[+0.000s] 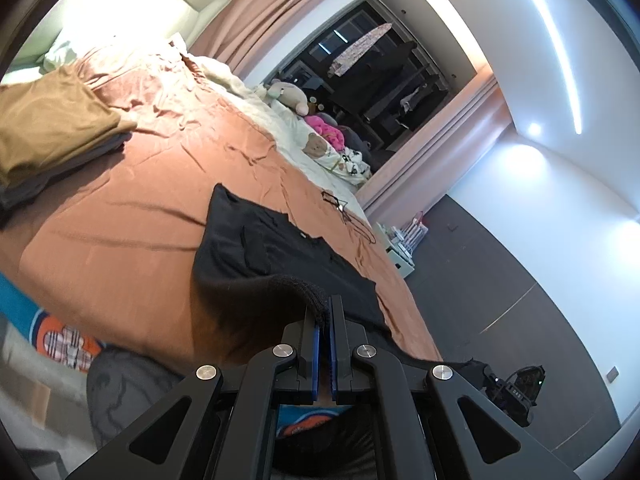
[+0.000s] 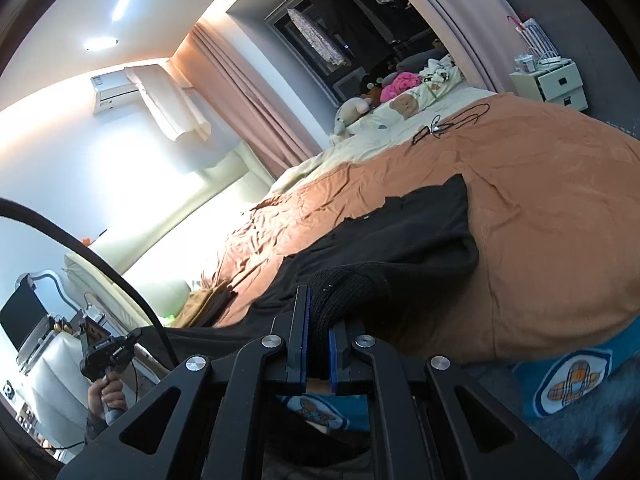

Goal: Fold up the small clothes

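Near bed edge, both grippers' fingers [image 1: 324, 312] [image 2: 320, 320] pinching black garment [image 1: 280, 248] hem, bedspread [image 1: 140, 208] beyond.

Black knit garment [image 1: 280, 252]: matt cloth, coarse ribbed hem. Orange-brown bedsheet [image 1: 120, 216]: thin creased fabric, slight sheen. Left gripper [image 1: 325, 312] and right gripper [image 2: 320, 320]: matt black plastic, blue rubbery pads, bright metal pivot pins. Folded tan cloth stack [image 1: 48, 120] at the bed's far edge: smooth, matt.

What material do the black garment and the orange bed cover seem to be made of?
Black garment: probably soft knit fabric, matte; the hem pinched in the right tool shows ribbed stitches. Orange bed cover: likely thin woven cotton, slightly sheeny, with many fine creases.
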